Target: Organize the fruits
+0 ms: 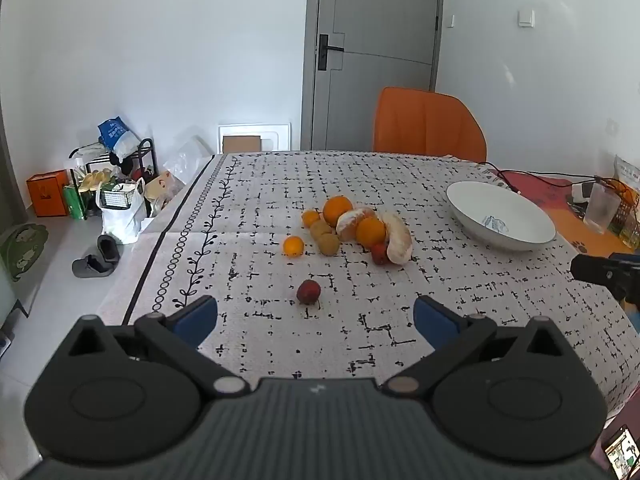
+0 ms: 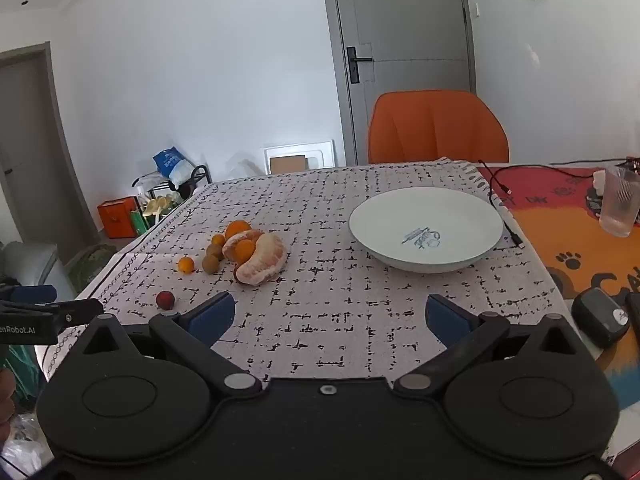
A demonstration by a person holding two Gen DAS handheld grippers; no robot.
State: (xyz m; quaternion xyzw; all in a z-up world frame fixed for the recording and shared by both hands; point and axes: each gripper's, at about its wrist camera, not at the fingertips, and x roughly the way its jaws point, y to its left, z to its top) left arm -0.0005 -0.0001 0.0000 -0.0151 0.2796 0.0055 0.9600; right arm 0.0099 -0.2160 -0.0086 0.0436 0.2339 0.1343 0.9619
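A heap of fruit (image 1: 352,226) lies mid-table: oranges, brown kiwis and two peeled pomelo pieces (image 2: 262,260). A small orange (image 1: 293,246) sits alone to its left. Nearer me lies a single red fruit (image 1: 308,291) (image 2: 165,300). An empty white bowl (image 1: 500,216) (image 2: 426,230) stands to the right. My left gripper (image 1: 316,320) hovers open just short of the red fruit, nothing between its blue pads. My right gripper (image 2: 330,320) is open over bare cloth in front of the bowl, holding nothing.
An orange chair (image 2: 438,128) stands behind the table's far edge. At the right lie a clear tumbler (image 2: 620,206), black cables (image 2: 500,184) and a dark device (image 2: 598,316) on a colourful mat. Bags and a rack (image 1: 112,184) clutter the floor at left.
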